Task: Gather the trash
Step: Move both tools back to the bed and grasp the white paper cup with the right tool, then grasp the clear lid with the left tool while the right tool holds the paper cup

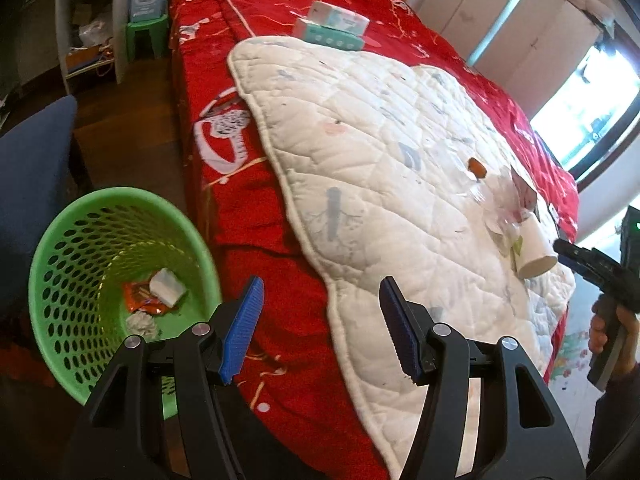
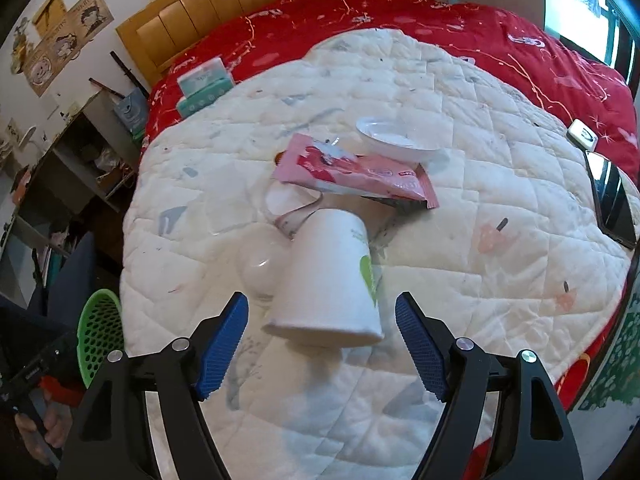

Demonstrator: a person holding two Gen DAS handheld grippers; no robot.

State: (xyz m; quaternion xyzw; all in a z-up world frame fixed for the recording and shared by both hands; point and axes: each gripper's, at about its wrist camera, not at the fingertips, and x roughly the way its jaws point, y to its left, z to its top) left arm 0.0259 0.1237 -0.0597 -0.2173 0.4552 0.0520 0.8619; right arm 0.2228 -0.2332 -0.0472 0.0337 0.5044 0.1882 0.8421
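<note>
Right wrist view has the right gripper [image 2: 321,316] lowest in the frame, its blue pads spread wide with nothing pressed between them. Just beyond the pads a white paper cup [image 2: 328,280] with a green mark lies on its side on a white quilt [image 2: 500,260], rim toward the camera. Behind the cup sit a clear plastic cup [image 2: 288,208], also tipped over, a pink wrapper [image 2: 352,172] whose print is too blurred to read, and a small white dish [image 2: 394,140]. At the right edge of the frame a dark phone-like slab [image 2: 612,200] rests on the quilt. A red bedspread [image 2: 460,20] with pale line drawings covers the bed beyond, ending at a wooden headboard [image 2: 224,12]. Boxes of tissues [image 2: 204,84] sit at the upper left, and cartoon posters [image 2: 60,36] hang on the wall, their lettering unreadable.

Left wrist view shows the left gripper [image 1: 321,312] at the bottom, jaws apart and empty, over the bed's edge. At the lower left a green mesh basket [image 1: 72,248] stands on the wooden floor [image 1: 124,136], holding an orange wrapper [image 1: 140,300] and crumpled white paper [image 1: 166,286]. A bright window [image 1: 592,100] fills the upper right.
</note>
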